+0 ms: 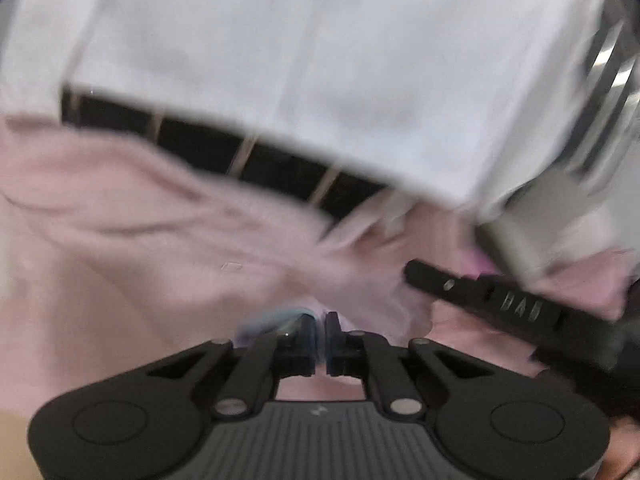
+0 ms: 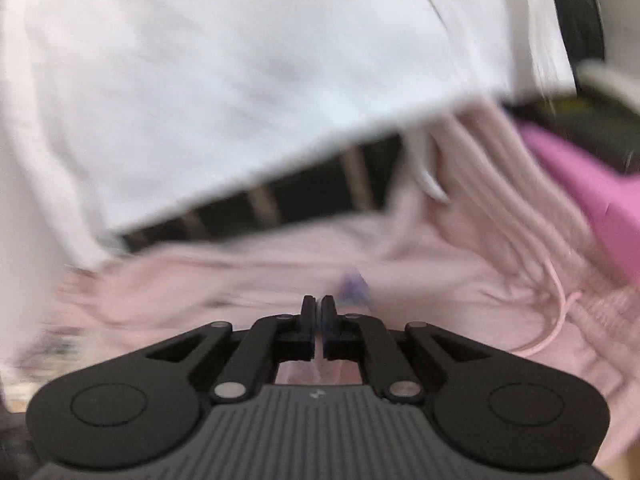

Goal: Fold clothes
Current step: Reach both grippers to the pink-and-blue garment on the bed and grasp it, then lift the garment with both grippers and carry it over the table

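Two claws, left claw and right claw, each pinched tight on pink garment fabric

It looks like a home laundry spot, though blur hides much: a pink garment lies spread at 6 o'clock, a white cloth at 12, dark slats between them.

pale pink garment (plain), white cloth, black tongs, magenta item
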Available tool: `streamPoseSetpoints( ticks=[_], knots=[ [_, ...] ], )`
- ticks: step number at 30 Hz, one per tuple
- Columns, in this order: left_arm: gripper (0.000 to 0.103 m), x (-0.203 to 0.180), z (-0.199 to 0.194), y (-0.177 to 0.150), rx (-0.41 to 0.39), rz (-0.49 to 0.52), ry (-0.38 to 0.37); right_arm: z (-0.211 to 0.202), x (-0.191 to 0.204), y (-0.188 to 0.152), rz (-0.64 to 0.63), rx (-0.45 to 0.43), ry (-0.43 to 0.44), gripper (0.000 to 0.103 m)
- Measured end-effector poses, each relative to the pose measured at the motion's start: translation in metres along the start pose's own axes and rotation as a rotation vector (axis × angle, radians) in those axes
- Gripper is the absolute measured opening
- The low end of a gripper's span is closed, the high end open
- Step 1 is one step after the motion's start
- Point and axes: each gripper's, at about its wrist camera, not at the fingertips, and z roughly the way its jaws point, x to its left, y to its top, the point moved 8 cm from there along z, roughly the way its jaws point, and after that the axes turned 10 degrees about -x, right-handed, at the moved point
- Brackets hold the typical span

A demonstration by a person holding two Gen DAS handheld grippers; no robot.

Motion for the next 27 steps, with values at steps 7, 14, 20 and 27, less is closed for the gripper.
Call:
streamPoseSetpoints(
  ticks=[7,14,20,27],
  knots=[
    [0.003,-0.052,-0.261,0.086,-0.243,0.077,-0.192,-0.244,0.158,0.06,0.048,-0.301,0.316,0.002],
    [0.002,-0.016,-0.406,0.069,-0.286,0.11,-0.073,-0.375,0.261,0.047,0.011,-0.333,0.332,0.002],
    [0.015,0.105,-0.371,-0.067,-0.043,0.024,0.234,-0.301,0.262,-0.09,-0.1,0.001,-0.052,0.008],
    [0.056,0.17,-0.451,-0.151,-0.041,-0.023,0.195,-0.353,0.254,-0.2,-0.29,0.09,-0.053,0.078]
  ],
)
